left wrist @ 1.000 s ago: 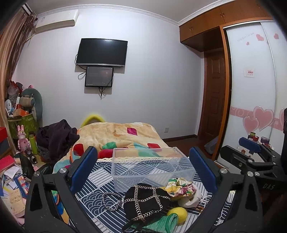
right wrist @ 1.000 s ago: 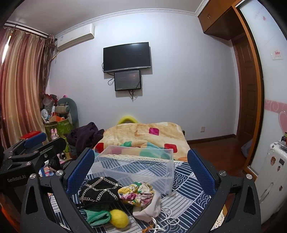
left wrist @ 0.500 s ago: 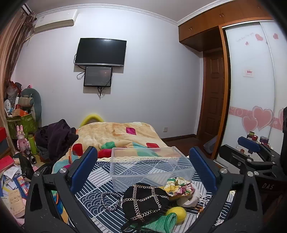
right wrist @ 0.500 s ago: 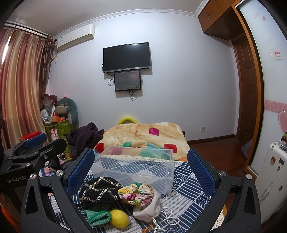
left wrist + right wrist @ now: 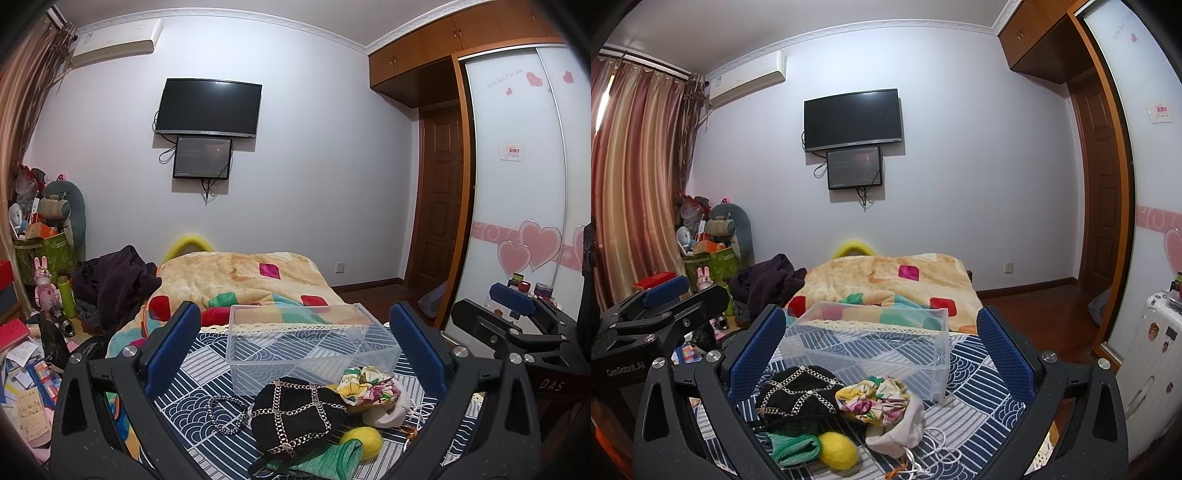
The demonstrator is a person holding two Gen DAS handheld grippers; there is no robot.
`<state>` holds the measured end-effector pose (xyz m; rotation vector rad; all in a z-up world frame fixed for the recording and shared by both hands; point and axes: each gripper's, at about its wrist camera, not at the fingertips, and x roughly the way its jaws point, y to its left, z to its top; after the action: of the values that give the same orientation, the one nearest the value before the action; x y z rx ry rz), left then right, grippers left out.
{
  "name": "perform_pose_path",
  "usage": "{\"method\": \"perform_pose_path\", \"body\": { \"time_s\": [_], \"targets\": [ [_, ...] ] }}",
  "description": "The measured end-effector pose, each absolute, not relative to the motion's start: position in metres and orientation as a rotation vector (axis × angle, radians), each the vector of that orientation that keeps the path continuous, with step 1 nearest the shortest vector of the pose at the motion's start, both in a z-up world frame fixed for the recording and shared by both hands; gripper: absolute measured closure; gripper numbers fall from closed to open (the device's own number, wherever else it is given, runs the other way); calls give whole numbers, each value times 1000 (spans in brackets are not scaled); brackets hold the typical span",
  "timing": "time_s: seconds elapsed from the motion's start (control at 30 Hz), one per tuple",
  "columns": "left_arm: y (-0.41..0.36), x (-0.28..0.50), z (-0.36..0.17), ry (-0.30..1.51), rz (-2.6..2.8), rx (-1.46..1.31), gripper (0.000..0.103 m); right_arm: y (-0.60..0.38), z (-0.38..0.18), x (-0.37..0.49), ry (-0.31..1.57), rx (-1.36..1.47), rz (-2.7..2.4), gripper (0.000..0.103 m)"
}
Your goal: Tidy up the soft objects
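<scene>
A clear plastic box (image 5: 310, 345) (image 5: 871, 343) stands empty on a blue patterned cloth (image 5: 195, 400) (image 5: 971, 387). In front of it lies a heap of soft things: a black hat with chain trim (image 5: 295, 413) (image 5: 796, 393), a floral fabric piece (image 5: 365, 382) (image 5: 873, 400), a beige pouch (image 5: 899, 428), a yellow ball (image 5: 362, 439) (image 5: 838, 450) and a green knit piece (image 5: 332, 459) (image 5: 792, 448). A beaded loop (image 5: 225, 413) lies left of the hat. My left gripper (image 5: 293, 349) and right gripper (image 5: 881, 349) are open, empty, above the heap.
A bed with an orange patchwork blanket (image 5: 240, 277) (image 5: 886, 277) lies behind the box. Dark clothes (image 5: 114, 280) are piled at its left. Clutter and toys (image 5: 40, 258) fill the left floor. A wardrobe (image 5: 517, 184) and a white suitcase (image 5: 1152, 354) stand at the right.
</scene>
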<state>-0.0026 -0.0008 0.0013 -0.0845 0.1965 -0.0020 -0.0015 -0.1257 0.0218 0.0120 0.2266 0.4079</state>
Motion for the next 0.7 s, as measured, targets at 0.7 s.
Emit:
{"method": "perform_pose_path", "body": {
  "time_s": [0.7],
  "targets": [
    [-1, -4, 3, 196, -4, -85, 0, -126, 22, -2, 222, 19, 404, 0]
  ]
}}
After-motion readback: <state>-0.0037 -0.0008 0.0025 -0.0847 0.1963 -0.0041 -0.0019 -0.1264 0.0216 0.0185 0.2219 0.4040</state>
